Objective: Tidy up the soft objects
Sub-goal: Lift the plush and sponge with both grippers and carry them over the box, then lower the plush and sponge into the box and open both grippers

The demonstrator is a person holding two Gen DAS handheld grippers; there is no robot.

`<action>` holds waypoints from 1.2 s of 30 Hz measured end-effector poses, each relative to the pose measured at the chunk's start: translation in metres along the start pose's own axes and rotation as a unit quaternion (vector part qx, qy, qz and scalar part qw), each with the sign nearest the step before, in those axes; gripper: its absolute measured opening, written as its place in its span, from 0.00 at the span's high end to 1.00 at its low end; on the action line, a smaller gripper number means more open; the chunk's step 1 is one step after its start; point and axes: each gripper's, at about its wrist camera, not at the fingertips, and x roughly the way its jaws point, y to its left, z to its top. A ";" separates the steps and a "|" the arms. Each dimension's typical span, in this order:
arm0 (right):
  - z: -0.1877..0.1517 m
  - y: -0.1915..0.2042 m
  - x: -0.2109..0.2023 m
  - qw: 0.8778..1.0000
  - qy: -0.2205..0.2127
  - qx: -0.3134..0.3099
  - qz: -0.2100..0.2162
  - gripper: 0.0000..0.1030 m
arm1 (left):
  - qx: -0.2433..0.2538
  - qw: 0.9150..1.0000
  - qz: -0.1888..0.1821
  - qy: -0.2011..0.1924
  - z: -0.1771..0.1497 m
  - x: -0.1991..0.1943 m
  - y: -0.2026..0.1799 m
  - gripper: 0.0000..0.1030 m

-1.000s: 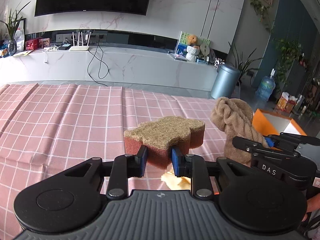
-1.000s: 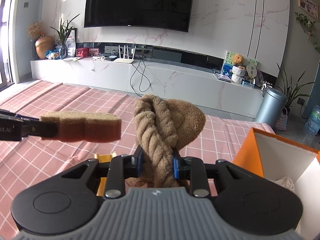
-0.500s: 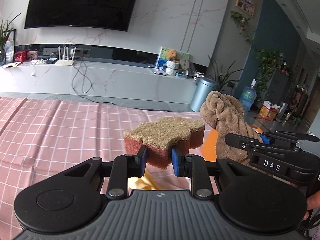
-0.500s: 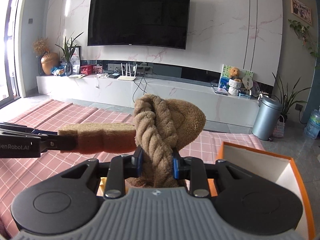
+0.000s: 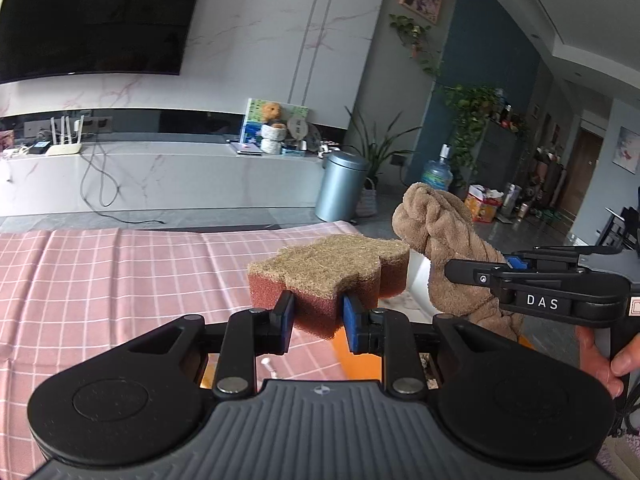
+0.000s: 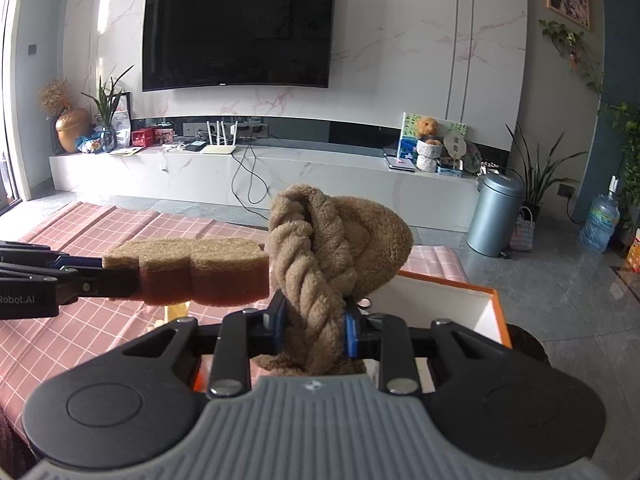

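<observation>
My left gripper (image 5: 318, 316) is shut on a sponge (image 5: 332, 270) with a tan scouring top and a reddish-brown body, held in the air above the pink checked tablecloth (image 5: 100, 276). From the right wrist view the same sponge (image 6: 192, 272) sticks out sideways at the left. My right gripper (image 6: 314, 322) is shut on a bunched brown fluffy towel (image 6: 336, 240), which stands up between the pads. In the left wrist view that towel (image 5: 444, 232) hangs to the right of the sponge. An orange box with a white inside (image 6: 448, 300) lies just beyond and below both grippers.
A person's hand (image 5: 600, 354) grips the right gripper's handle. Past the table's far edge are a white TV bench (image 6: 280, 172), a grey bin (image 6: 496, 212) and a water jug (image 6: 600, 220) on the floor. A small white piece (image 5: 267, 364) lies below the left jaws.
Both grippers have risen and swung right with their loads, from over the tablecloth to over the orange box. The sponge and towel have come closer together. Neither grip has changed.
</observation>
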 end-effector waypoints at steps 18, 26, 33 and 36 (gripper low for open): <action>0.005 -0.077 -0.026 0.999 0.013 0.021 -0.027 0.75 | 0.040 0.996 -0.066 0.033 0.004 0.045 -0.052 0.72; -0.007 -0.110 0.013 0.994 0.056 0.088 -0.012 0.74 | 0.107 0.990 -0.059 0.075 -0.003 0.079 -0.081 0.72; -0.025 -0.118 0.063 0.991 0.110 0.073 -0.016 0.74 | 0.174 0.978 -0.040 0.111 -0.015 0.108 -0.097 0.74; -0.029 -0.122 0.085 0.989 0.131 0.059 -0.018 0.74 | 0.189 0.974 -0.032 0.121 -0.018 0.118 -0.100 0.74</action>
